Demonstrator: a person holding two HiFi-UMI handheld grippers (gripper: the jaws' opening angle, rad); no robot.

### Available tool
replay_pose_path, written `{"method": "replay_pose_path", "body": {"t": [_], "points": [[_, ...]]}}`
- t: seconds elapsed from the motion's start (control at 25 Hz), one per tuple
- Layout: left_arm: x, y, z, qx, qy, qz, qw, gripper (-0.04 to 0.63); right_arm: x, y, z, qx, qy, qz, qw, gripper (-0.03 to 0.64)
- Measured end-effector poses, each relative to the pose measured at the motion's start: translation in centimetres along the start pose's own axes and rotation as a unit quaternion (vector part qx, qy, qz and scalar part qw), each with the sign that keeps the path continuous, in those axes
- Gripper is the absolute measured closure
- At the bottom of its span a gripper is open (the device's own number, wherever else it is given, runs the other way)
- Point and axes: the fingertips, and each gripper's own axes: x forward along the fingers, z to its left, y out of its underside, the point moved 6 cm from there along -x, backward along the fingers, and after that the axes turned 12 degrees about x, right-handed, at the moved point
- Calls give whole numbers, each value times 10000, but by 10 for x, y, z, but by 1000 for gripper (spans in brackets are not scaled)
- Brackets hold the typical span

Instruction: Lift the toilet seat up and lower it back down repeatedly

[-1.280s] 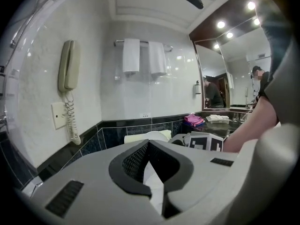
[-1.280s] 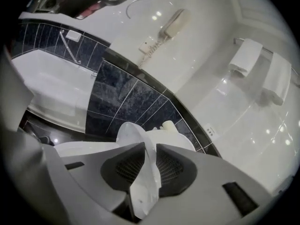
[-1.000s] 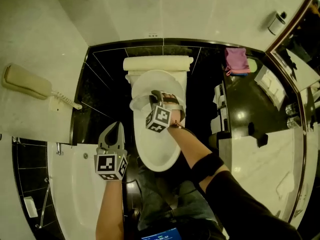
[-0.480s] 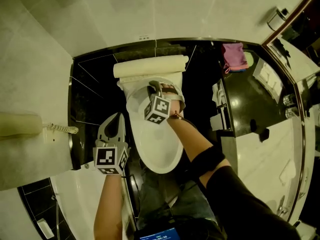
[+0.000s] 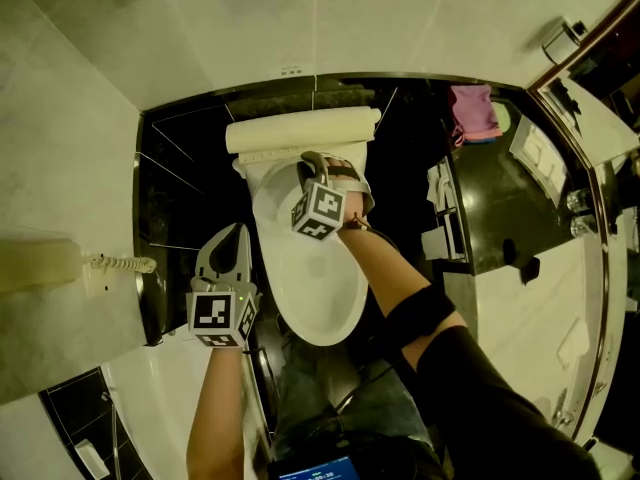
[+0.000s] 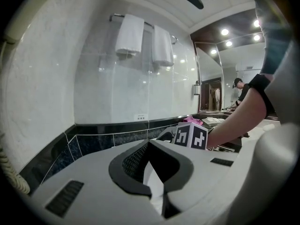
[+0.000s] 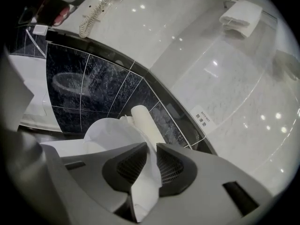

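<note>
Nearer the cistern (image 5: 300,128) than a second ago, right claw (image 5: 312,166) clamps the raised toilet seat (image 7: 110,130); left claw (image 5: 232,238), clenched empty, hovers beside the bowl (image 5: 315,293).

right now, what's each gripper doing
left gripper: closed, holding nothing
right gripper: closed on the toilet seat

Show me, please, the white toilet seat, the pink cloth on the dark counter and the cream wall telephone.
White toilet seat (image 7: 108,131): right gripper view, its broad upper face.
Pink cloth (image 5: 472,114): head view, its middle.
Cream wall telephone (image 5: 38,266): head view, its handset.
</note>
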Motion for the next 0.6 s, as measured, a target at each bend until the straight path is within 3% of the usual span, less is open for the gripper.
{"method": "replay_pose_path", "body": {"t": [0.2, 0.44, 0.6], "points": [[-13, -10, -5, 61, -87, 27, 9999, 606, -10, 1, -7, 321, 31, 10, 9995, 531], [-39, -40, -15, 139, -267, -22, 9995, 606, -82, -23, -26, 716, 70, -536, 9960, 534], [-58, -67, -34, 127, -350, -98, 9993, 606, -151, -18, -36, 1136, -64, -761, 9906, 598]]}}
